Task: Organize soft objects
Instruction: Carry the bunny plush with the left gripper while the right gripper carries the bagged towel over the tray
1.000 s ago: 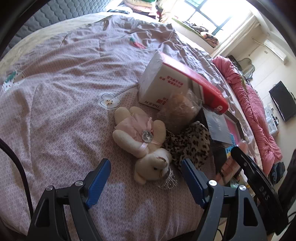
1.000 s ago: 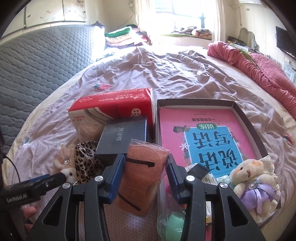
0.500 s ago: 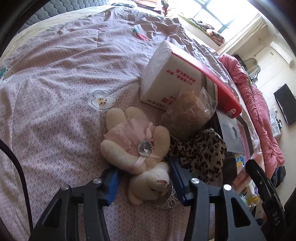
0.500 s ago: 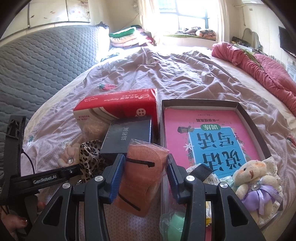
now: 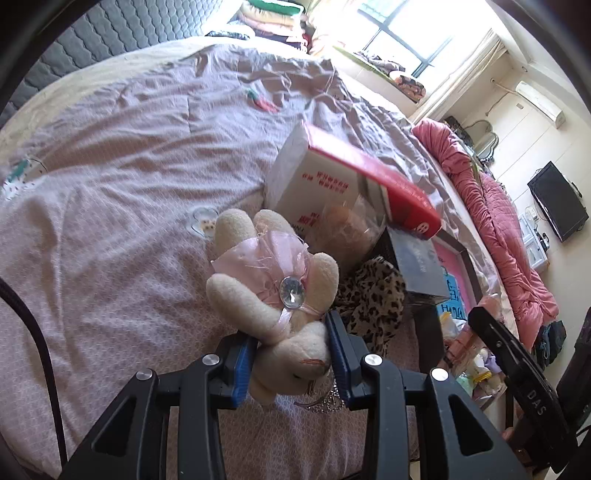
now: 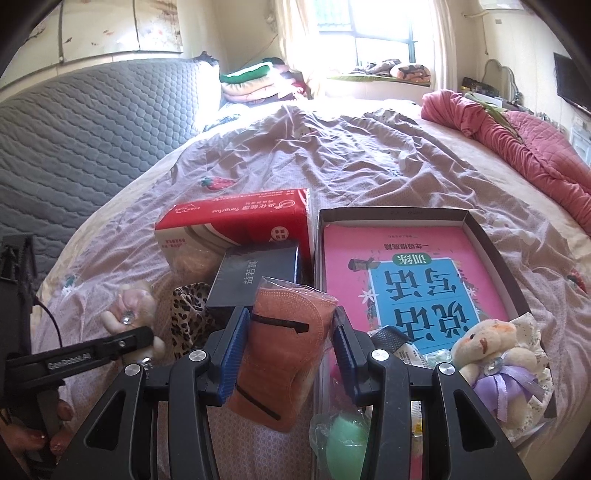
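In our left gripper (image 5: 291, 354) the blue pads are closing on the cream plush bear (image 5: 273, 291) in its pink dress, pressing its head from both sides; its body and legs stick out toward 12 o'clock, seemingly lifted off the lilac bedspread (image 5: 122, 177). From the left wrist view, the bedspread runs wide and bare from 9 to 12 o'clock, out to the grey quilted headboard (image 5: 110, 29). That is the roomy side. At 1 o'clock from the bear, a red-and-white tissue pack (image 5: 332, 184) stands, with a clear bag (image 5: 347, 229) leaning on it. A leopard-print cloth (image 5: 373, 295) lies just beside the bear at 3 o'clock, against a dark box (image 5: 417, 262).

Our right gripper (image 6: 291, 354) is set at a medium width, clamped on an orange mask in a clear wrapper (image 6: 284, 347), which hangs between the pads. In the right wrist view, the dark-walled shallow tray (image 6: 391, 216) lies at 1 to 3 o'clock, its near edge hidden behind the gripper. A pink-and-blue book (image 6: 417, 280) covers most of its floor. A second plush bear with a purple bow (image 6: 498, 354) sits at its near right corner, and a green round item in plastic (image 6: 343, 443) lies at 5 o'clock. The tissue pack's right edge almost touches the tray's left wall. Beyond the tray, toward 12 o'clock, the bedspread is open as far as the window, with a rose quilt (image 6: 517, 140) bunched along the edge at 2 o'clock.
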